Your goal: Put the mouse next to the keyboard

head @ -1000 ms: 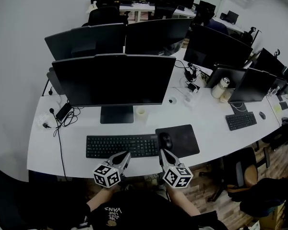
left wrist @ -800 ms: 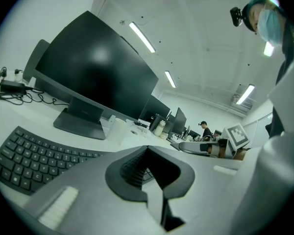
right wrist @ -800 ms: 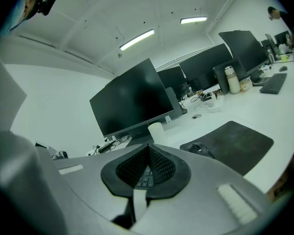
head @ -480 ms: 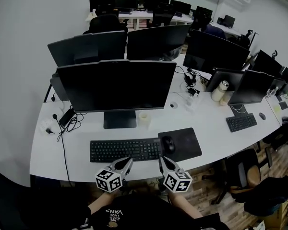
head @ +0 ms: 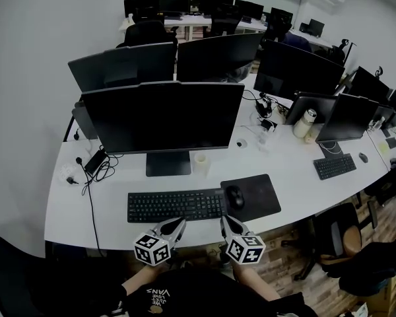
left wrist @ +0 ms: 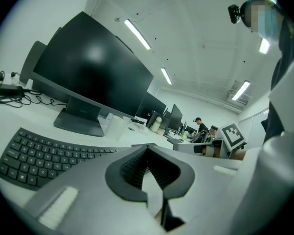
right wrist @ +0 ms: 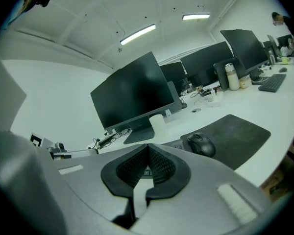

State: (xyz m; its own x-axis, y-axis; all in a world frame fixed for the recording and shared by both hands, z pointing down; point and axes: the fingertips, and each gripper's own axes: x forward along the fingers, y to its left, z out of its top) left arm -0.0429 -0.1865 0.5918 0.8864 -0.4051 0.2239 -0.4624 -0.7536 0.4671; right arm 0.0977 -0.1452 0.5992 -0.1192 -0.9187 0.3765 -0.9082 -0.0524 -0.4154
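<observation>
A black mouse [head: 235,196] [right wrist: 201,144] rests on the left edge of a dark mouse pad [head: 257,195] [right wrist: 237,130], right beside the right end of the black keyboard [head: 175,205] [left wrist: 32,153]. Both grippers hover at the desk's front edge, short of these things. My left gripper [head: 179,224] [left wrist: 147,151] points at the keyboard's right part, its jaws shut and empty. My right gripper [head: 225,221] [right wrist: 148,148] sits just in front of the mouse, also shut with nothing held.
A large monitor [head: 162,121] stands behind the keyboard with a small white cup [head: 200,162] at its foot. Cables and a charger [head: 92,164] lie at the far left. More monitors, a bottle [head: 305,122] and a second keyboard [head: 334,166] fill the right.
The head view has shifted a little, so the desk sits slightly lower and to the right in the picture. Both grippers stay shut near the front edge; the mouse has not moved.
</observation>
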